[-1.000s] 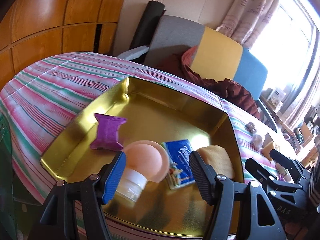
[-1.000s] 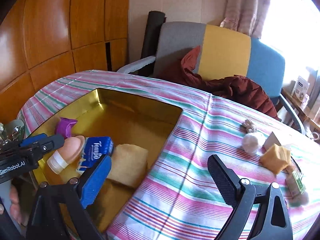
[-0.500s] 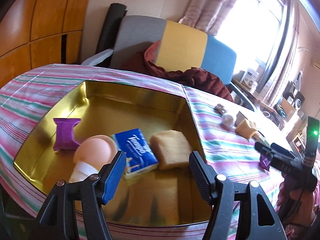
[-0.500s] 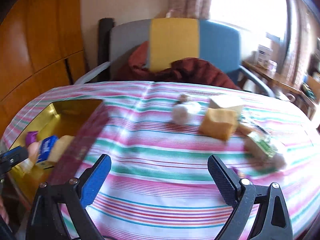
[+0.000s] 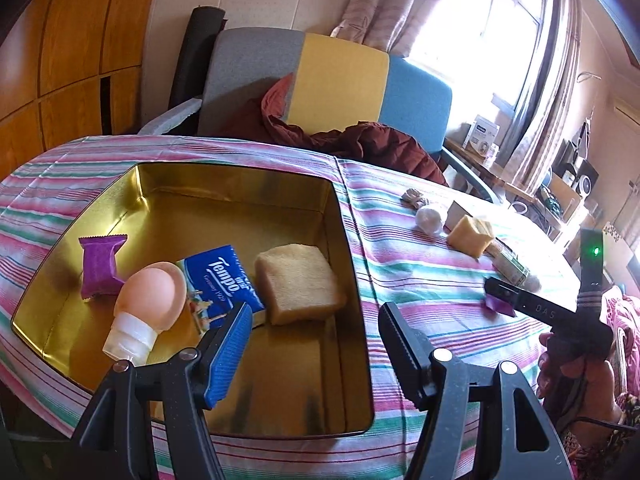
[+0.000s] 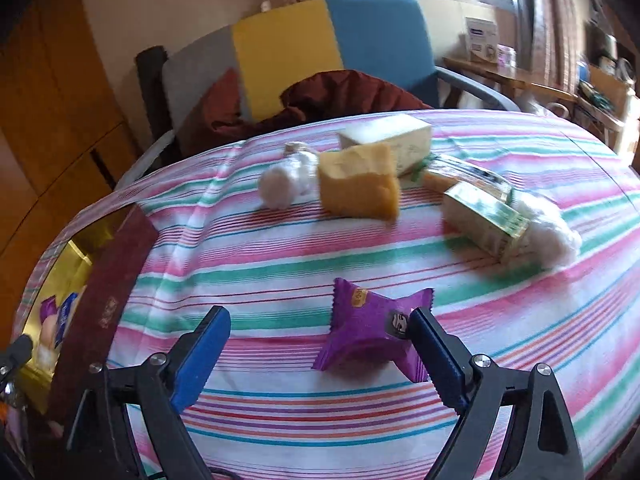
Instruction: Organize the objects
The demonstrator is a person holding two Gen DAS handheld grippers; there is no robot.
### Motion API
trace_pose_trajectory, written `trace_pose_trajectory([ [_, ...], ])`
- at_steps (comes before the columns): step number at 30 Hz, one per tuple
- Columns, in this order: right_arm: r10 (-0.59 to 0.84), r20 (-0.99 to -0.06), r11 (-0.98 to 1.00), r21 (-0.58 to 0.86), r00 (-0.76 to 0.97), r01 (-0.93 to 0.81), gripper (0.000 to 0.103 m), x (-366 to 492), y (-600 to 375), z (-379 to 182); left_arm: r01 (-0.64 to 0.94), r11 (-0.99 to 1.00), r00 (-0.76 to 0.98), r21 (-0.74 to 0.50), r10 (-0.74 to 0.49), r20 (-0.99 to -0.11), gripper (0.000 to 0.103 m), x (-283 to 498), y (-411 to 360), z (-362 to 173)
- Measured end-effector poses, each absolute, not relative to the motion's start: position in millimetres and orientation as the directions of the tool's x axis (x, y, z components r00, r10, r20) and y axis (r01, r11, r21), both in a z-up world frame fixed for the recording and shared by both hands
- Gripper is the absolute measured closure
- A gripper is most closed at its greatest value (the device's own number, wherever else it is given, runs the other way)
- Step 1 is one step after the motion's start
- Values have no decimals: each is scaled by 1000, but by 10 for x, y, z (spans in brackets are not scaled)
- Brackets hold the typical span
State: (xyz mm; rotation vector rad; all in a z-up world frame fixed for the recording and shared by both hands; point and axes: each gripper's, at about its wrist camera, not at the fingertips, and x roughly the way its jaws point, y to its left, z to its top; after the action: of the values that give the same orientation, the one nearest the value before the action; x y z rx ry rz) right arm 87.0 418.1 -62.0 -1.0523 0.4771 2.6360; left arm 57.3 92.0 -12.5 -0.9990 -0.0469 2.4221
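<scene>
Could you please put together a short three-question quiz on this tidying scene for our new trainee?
1. True or false: the purple snack packet on the striped tablecloth lies between the fingers of the right gripper.
2. Which of these is already inside the gold tin? A) the white ball B) the blue tissue pack C) the green and gold box
3. Fill in: the left gripper hovers over the tin holding ____.

Key
1. True; its jaws are closing, and the right finger is at the packet's edge while the left one stands clear.
2. B
3. nothing; its jaws are open.
</scene>
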Motion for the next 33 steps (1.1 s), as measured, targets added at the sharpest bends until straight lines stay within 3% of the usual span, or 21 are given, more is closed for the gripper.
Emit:
trace_pose_trajectory([
  [3,70,-675,-942,197,-735,-271,12,846,4016,-496,-453,-866,-593,-212,470,-654,37,591,964,-113],
  [6,113,-655,-950,149,-748,-274,12,909,4147,-331,-454,-866,-589,-209,468,-659,37,588,1005,-118],
  [11,259,-662,-897,106,-704,-430,13,1107,4908,-176,-469,-856,-559,-219,480,-676,37,579,1113,-143],
  [13,317,-668,-856,105,-673,-507,23,1176,5263,-164,-480,-851,-553,-211,480,-681,37,591,1185,-139],
  [16,345,-712,-805,110,-612,-583,27,1192,5726,-210,-506,-838,-539,-203,491,-684,37,619,1297,-120],
  [21,344,-764,-792,76,-546,-605,30,1122,6093,-409,-541,-818,-513,-194,504,-695,37,630,1484,-82],
  [28,250,-810,-794,142,-531,-591,46,962,6165,-676,-593,-776,-431,-217,533,-728,37,598,1855,-107],
  [33,242,-822,-797,136,-516,-589,46,968,6139,-652,-618,-750,-368,-235,540,-757,37,583,2140,-210],
])
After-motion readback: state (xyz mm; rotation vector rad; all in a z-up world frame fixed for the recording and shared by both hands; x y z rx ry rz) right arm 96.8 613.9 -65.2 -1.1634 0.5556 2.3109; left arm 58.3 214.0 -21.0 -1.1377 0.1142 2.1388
